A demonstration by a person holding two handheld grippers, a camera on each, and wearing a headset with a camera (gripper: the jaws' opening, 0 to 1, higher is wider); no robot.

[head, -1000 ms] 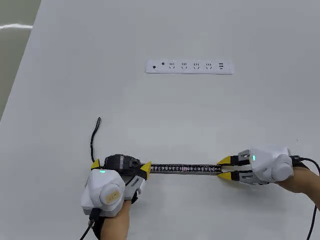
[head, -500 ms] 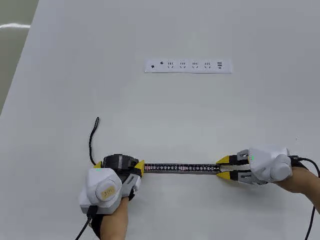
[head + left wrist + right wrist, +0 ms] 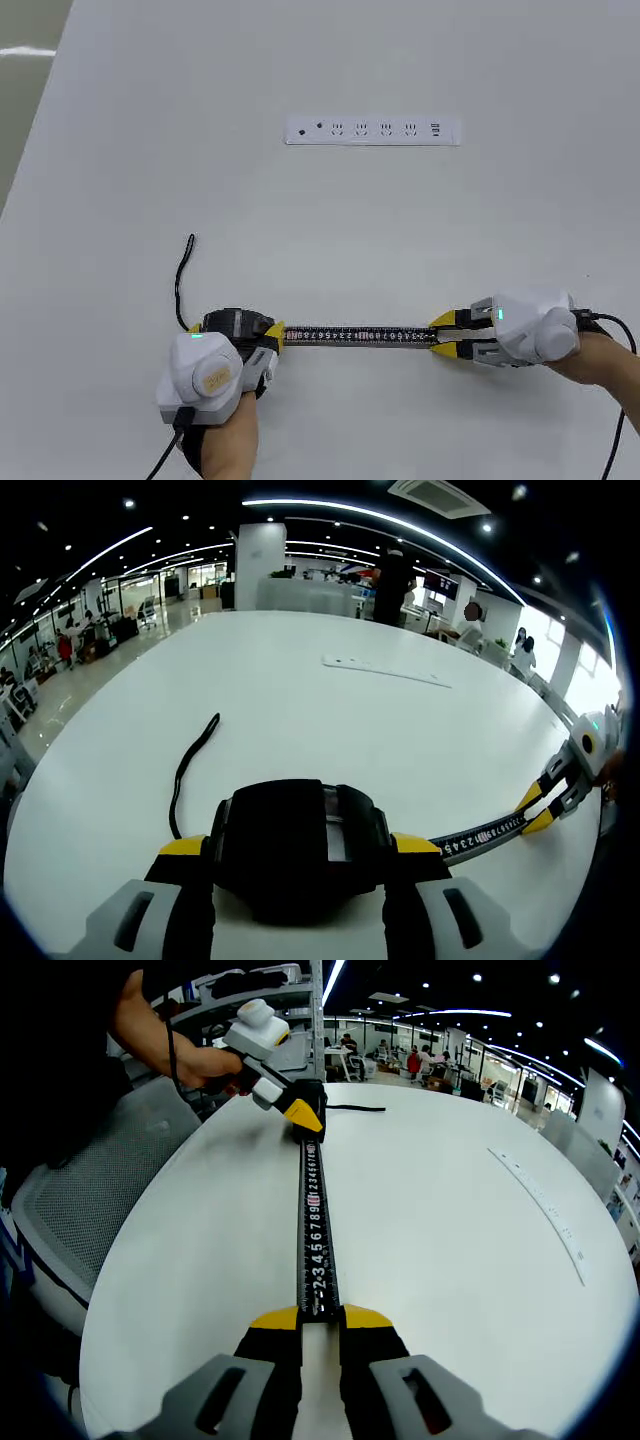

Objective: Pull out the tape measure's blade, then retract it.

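Observation:
A black tape measure case (image 3: 238,325) (image 3: 300,842) lies on the white table (image 3: 330,240), its black wrist strap (image 3: 184,276) (image 3: 190,765) trailing away. My left gripper (image 3: 236,338) (image 3: 300,845) is shut on the case. The dark numbered blade (image 3: 355,335) (image 3: 317,1230) runs flat along the table from the case to my right gripper (image 3: 442,335) (image 3: 321,1318), which is shut on the blade's end. In the right gripper view the left gripper and the case (image 3: 308,1095) sit at the blade's far end.
A white power strip (image 3: 372,130) (image 3: 385,670) (image 3: 545,1210) lies flat farther back on the table. The table's left edge (image 3: 30,120) drops to the floor. A cable runs from each gripper toward the person's arms.
The left gripper and case have slid a little left, the right gripper has barely moved, and a longer stretch of blade lies between them.

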